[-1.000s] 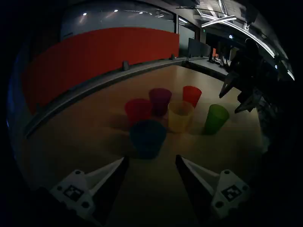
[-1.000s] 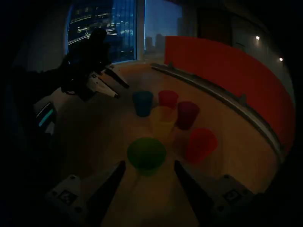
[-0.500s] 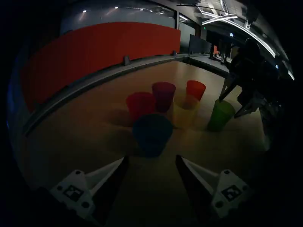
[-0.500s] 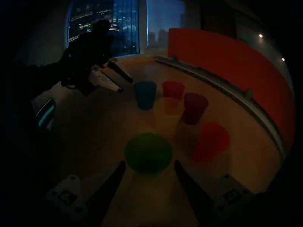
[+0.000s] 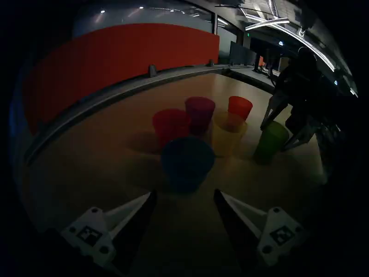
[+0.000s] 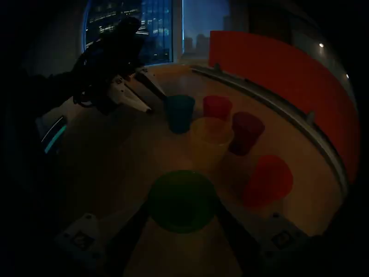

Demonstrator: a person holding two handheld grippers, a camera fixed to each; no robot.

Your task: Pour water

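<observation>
on a dim table (image 5: 83, 161), the left gripper (image 5: 183, 195) stands open at lower centre, a blue cup (image 5: 187, 161) just ahead; the right gripper (image 6: 181, 203), fingers spread wide, straddles a green cup (image 6: 182, 196) at lower centre.

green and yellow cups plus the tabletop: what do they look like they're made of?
Green cup and yellow cup: probably thin tinted plastic with a smooth finish. The walls look see-through, most clearly on the yellow one. The dim light leaves glossy or matte open.
Table: wood or wood-look laminate, going by the even warm tan with a soft sheen. No grain can be made out.
</observation>
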